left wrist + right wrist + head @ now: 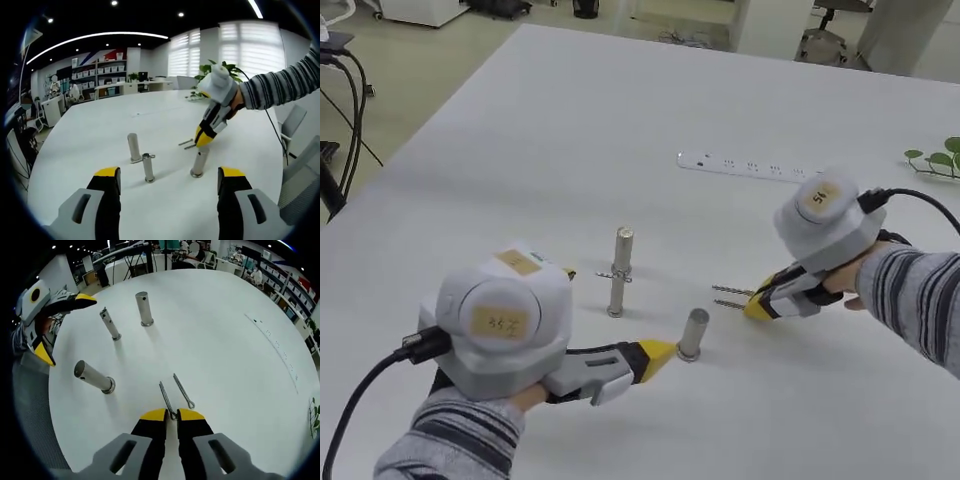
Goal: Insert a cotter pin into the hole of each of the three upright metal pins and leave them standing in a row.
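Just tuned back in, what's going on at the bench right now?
A person is working with a gripper in each hand. The right gripper is shut on a cotter pin, and a second cotter lies just beside it on the table. The left gripper is open and faces the nearest pin. All three metal pins stand upright. The middle pin seems to have a cotter through it already.

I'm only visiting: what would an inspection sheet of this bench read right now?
Surface: white table, mostly bare.
Job's things: back pin and front pin upright, without cotter pins; middle pin carries the inserted cotter pin.
Clutter: power strip.
Grippers: left gripper jaws open; right gripper jaws shut on the held cotter pin, second cotter pin beside it.
Cables: left cable, right cable, both black.
Surroundings: plant, office chair.
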`<state>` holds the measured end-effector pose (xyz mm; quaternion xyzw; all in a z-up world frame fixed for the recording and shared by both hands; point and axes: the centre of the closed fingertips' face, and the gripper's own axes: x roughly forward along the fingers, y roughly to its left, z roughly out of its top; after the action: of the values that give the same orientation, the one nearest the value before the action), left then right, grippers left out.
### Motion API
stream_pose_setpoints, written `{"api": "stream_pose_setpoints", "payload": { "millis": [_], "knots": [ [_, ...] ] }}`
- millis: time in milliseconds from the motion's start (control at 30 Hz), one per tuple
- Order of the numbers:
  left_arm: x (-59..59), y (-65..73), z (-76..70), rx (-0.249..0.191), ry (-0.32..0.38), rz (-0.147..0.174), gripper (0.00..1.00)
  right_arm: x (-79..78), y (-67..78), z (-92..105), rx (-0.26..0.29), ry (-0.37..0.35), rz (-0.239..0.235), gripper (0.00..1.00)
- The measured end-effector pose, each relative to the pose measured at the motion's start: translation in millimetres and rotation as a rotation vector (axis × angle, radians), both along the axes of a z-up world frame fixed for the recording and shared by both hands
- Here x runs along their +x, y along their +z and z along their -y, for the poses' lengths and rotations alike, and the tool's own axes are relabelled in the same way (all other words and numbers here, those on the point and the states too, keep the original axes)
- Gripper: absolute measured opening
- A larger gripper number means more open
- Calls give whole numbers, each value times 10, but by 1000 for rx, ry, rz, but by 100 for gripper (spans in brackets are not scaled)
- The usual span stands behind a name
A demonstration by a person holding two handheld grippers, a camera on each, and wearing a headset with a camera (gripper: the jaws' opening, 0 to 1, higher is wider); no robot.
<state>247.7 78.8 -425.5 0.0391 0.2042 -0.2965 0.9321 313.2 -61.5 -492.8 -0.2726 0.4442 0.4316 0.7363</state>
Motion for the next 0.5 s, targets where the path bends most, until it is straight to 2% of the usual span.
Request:
{"api": "stream_pose_setpoints", "payload": {
  "millis": [167, 400, 500],
  "knots": [
    [-4, -16, 0, 5, -4, -6, 77, -10, -7, 3, -28, 53, 0, 0],
    [-2, -12, -1, 6, -6, -6, 77, -19, -19, 10, -104, 168, 41, 0],
    [-3, -13, -3, 8, -8, -7, 77, -22, -26, -3, -109, 195, 56, 0]
  ]
}}
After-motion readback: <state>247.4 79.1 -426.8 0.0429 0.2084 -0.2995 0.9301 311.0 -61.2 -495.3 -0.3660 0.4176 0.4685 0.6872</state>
